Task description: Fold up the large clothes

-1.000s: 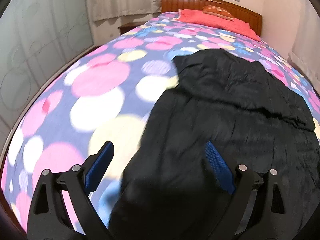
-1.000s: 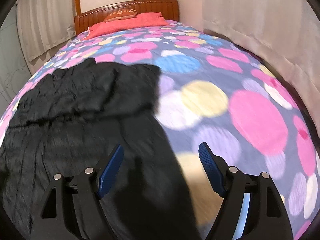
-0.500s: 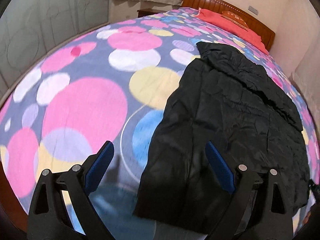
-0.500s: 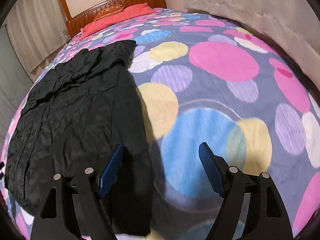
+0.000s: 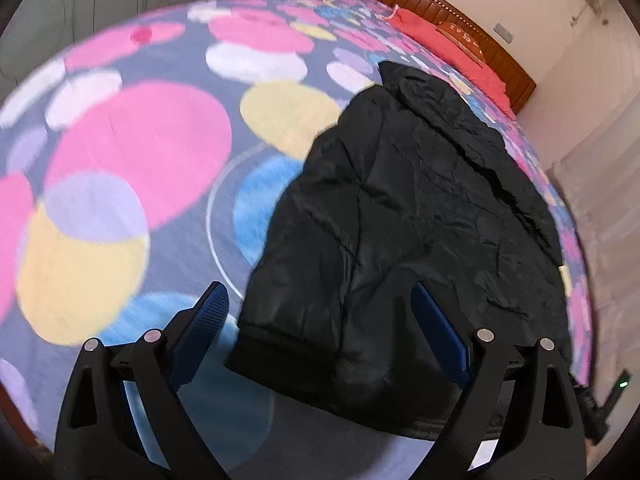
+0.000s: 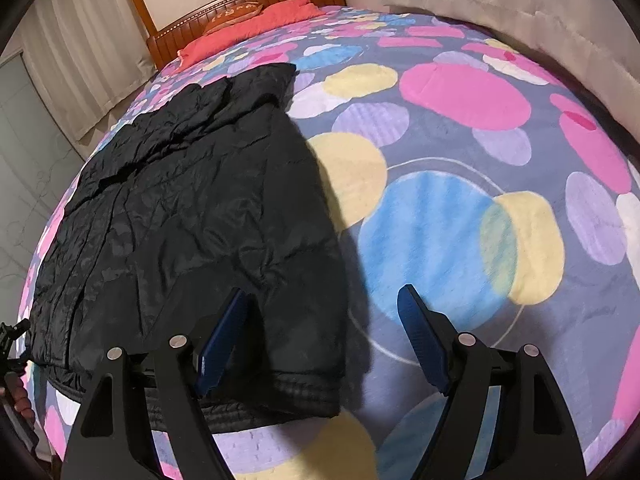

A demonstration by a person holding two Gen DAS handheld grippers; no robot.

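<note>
The jacket (image 5: 404, 216) lies flat on the bedspread (image 5: 132, 152), black and quilted, with its hem toward the cameras and its collar end toward the headboard (image 6: 240, 4).

Left wrist view: the left gripper (image 5: 320, 320) has its jaws spread wide and holds nothing. The jacket's near left hem corner shows between the two blue pads (image 5: 204, 320), at 12 o'clock from the gripper. The pads do not touch the cloth.

Right wrist view: the right gripper (image 6: 322, 326) has its jaws spread wide and holds nothing. The jacket (image 6: 192, 216) fills the 9 to 12 o'clock part of the view. Its near right hem corner shows between the pads, closer to the left pad (image 6: 222, 340). Contact cannot be told.

A red pillow (image 6: 256, 24) lies at the headboard, at 12 o'clock, well apart from the jacket. Curtains (image 6: 76, 52) hang at 10 o'clock.
</note>
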